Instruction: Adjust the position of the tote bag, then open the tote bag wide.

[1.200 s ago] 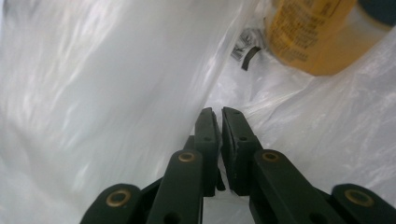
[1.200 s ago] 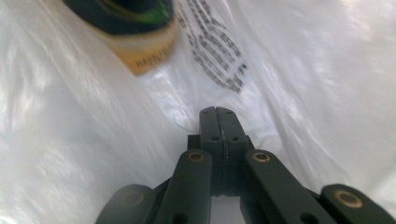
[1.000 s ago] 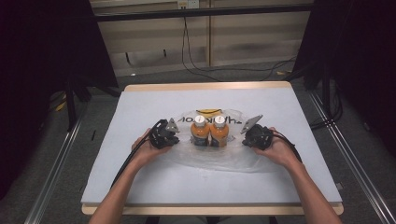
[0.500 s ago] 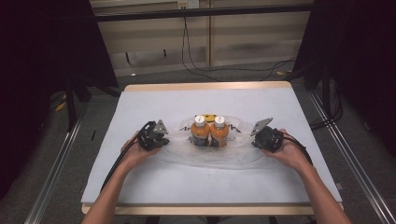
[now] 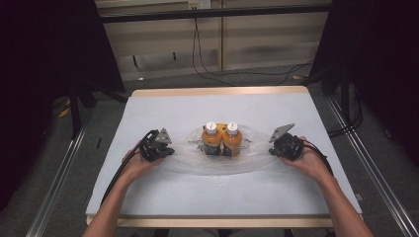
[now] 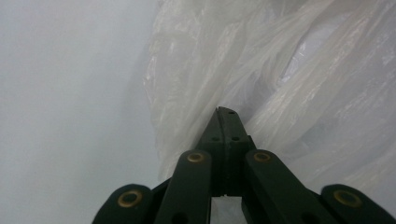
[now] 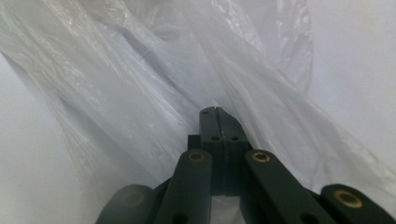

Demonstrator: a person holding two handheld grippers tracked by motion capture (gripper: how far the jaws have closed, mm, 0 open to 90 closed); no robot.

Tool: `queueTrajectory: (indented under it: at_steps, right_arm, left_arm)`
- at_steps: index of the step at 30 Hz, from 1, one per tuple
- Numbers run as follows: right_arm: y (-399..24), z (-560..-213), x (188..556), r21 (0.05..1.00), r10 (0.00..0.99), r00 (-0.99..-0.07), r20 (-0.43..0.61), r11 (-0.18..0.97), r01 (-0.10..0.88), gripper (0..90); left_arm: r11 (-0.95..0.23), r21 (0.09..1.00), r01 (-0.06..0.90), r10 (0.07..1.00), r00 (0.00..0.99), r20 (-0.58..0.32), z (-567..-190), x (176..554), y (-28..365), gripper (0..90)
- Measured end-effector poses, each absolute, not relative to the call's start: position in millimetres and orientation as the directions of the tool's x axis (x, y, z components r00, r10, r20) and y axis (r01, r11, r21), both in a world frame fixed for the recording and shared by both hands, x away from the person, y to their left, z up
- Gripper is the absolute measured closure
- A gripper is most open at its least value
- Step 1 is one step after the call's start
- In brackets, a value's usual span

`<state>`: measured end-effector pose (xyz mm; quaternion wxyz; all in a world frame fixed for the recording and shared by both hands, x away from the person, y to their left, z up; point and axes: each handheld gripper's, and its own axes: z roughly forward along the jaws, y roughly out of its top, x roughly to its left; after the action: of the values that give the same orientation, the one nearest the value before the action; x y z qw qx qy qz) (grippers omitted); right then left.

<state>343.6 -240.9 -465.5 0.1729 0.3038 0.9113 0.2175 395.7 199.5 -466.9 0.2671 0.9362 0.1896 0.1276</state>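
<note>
1. High view: two orange bottles are seen mid-table on a clear plastic bag; bare table is left around it.
2. Left gripper view: the left gripper is clamped on the bag's edge.
3. Right gripper view: the right gripper is clamped on the bag's opposite edge.

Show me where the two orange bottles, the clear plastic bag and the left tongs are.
Orange bottles (image 5: 222,140): high view, where the two bodies meet.
Clear plastic bag (image 6: 299,93): left gripper view, on its crinkled film.
Left tongs (image 6: 224,116): left gripper view, at the shut tips against the film.
</note>
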Motion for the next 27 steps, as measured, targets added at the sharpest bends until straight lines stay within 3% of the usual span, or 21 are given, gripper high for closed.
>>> queueTrajectory:
  at_steps: [6,17,27]
  right_arm:
    - [-246.0,-465.8,343.0,0.486,0.645,-0.734,-0.214,0.722,0.492,90.0]
    - [-263.4,-466.8,337.9,0.521,0.681,-0.716,-0.153,0.671,0.527,90.0]
    - [-268.2,-467.1,335.1,0.518,0.686,-0.705,-0.178,0.675,0.526,90.0]
  left_arm:
    - [-0.770,0.555,0.315,0.445,0.889,0.113,-466.5,393.5,207.6,90.0]
    - [-0.774,0.551,0.312,0.441,0.890,0.116,-466.2,390.3,211.3,90.0]
    - [-0.748,0.581,0.322,0.451,0.888,0.087,-468.0,391.7,208.8,90.0]
